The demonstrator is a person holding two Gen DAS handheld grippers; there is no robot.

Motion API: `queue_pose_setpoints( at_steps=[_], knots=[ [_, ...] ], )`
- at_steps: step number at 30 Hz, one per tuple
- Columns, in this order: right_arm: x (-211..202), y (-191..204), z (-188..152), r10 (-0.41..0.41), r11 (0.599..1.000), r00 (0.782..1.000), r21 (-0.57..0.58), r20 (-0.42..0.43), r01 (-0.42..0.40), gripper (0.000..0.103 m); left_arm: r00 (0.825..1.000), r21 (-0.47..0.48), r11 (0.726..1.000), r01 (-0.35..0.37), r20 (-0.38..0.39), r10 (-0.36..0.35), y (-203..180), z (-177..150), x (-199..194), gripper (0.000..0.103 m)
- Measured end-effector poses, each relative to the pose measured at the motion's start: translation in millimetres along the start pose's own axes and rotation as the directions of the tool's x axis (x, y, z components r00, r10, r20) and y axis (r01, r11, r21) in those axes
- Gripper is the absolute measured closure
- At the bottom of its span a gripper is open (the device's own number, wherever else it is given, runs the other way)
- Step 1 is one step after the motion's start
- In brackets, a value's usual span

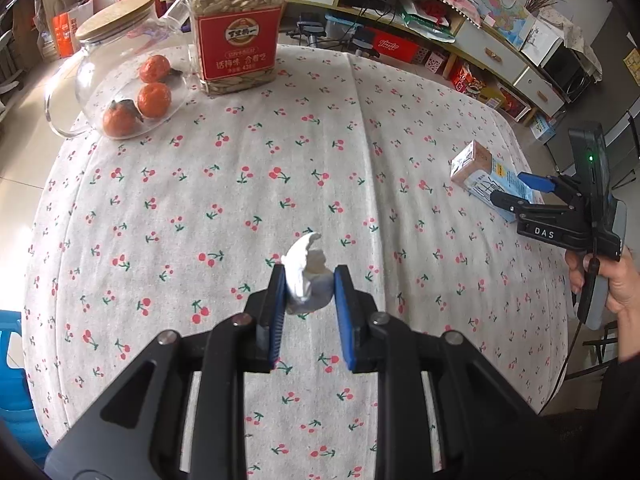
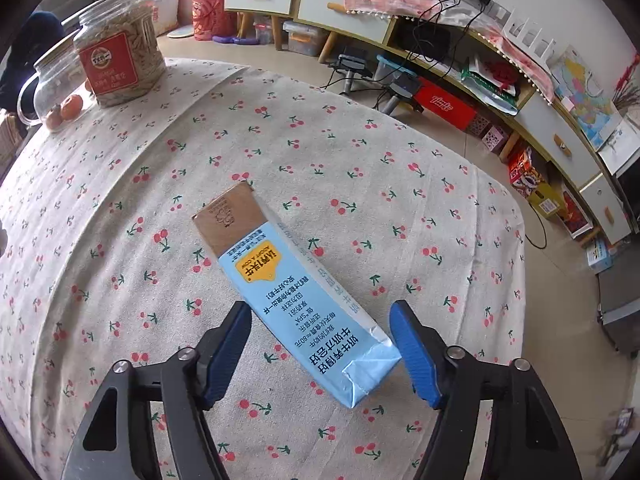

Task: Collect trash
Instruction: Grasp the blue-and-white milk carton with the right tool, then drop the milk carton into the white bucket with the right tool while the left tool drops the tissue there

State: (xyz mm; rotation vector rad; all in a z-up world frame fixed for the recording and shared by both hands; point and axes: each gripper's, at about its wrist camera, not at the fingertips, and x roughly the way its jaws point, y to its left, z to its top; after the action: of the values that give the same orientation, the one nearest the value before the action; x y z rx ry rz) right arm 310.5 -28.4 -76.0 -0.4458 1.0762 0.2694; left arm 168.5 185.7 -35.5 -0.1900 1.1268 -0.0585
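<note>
The counter (image 1: 360,128), covered by a cherry-print cloth, offers the most room: its middle is bare, and the only standing things are grouped at the far left corner, a tall snack jar (image 1: 236,28) and, just beside it, a glass pot (image 1: 120,80) with oranges seen through it. Those are well apart from both grippers, so a knock there is judged unlikely unless a wide sweep is made.

The milk carton (image 2: 296,292) lies flat near the counter's right edge, slanted across the right gripper (image 2: 320,354). The jaws stand partly open on either side of the carton's near end, and no contact by the pads can be seen. Because the carton is skewed to the jaws, a closing could be expected to catch it corner to corner, so that it twists out or is pushed along the cloth toward the edge and the floor. The cloth itself could be pinched and dragged if the fingertips are brought too low.

The crumpled tissue (image 1: 308,276) is held between the narrow-set pads of the left gripper (image 1: 310,308), above the counter's near middle. The grip is on soft paper with a loose end sticking up, so a quick swing could be enough to shed it.
</note>
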Motion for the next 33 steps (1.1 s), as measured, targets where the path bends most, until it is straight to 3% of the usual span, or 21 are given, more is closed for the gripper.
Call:
queue_pose_setpoints(
  at_steps=[2,5,12,22,25,29,33],
  knots=[
    [-3.2,5.4,-2.3,-0.005,1.0,1.0,-0.004,-0.005,0.005,0.055,1.0,0.007,1.0,0.003,0.002,-0.003,-0.3,-1.5,-2.3,0.078],
    [-12.1,10.6,-11.4,-0.012,1.0,1.0,0.002,-0.01,0.012,0.062,1.0,0.015,1.0,0.005,0.006,-0.005,-1.8,-2.3,-4.8,0.078],
    [-44.3,7.9,-45.5,0.035,0.993,0.999,0.111,0.0,-0.034,0.065,0.999,0.056,0.998,0.019,0.027,-0.021,-15.9,-9.6,-14.0,0.078],
    [-110.2,-19.4,-100.7,0.008,0.962,0.998,0.273,0.066,-0.026,0.065,0.997,0.143,0.988,0.054,0.052,-0.062,-60.8,-19.4,-25.0,0.078],
    [-127.0,-30.5,-124.5,-0.004,0.939,0.992,0.34,0.129,-0.041,0.065,0.995,0.169,0.983,0.067,0.062,-0.079,-78.8,-21.8,-27.7,0.078],
    [-139.0,-49.5,-150.8,0.023,0.903,0.991,0.423,0.136,-0.079,0.065,0.992,0.187,0.979,0.083,0.076,-0.099,-99.8,-22.6,-30.2,0.078],
    [-161.9,-80.6,-167.4,-0.047,0.878,0.982,0.476,0.185,-0.048,0.065,0.989,0.202,0.974,0.098,0.089,-0.118,-121.8,-24.6,-32.4,0.078]
  ],
)
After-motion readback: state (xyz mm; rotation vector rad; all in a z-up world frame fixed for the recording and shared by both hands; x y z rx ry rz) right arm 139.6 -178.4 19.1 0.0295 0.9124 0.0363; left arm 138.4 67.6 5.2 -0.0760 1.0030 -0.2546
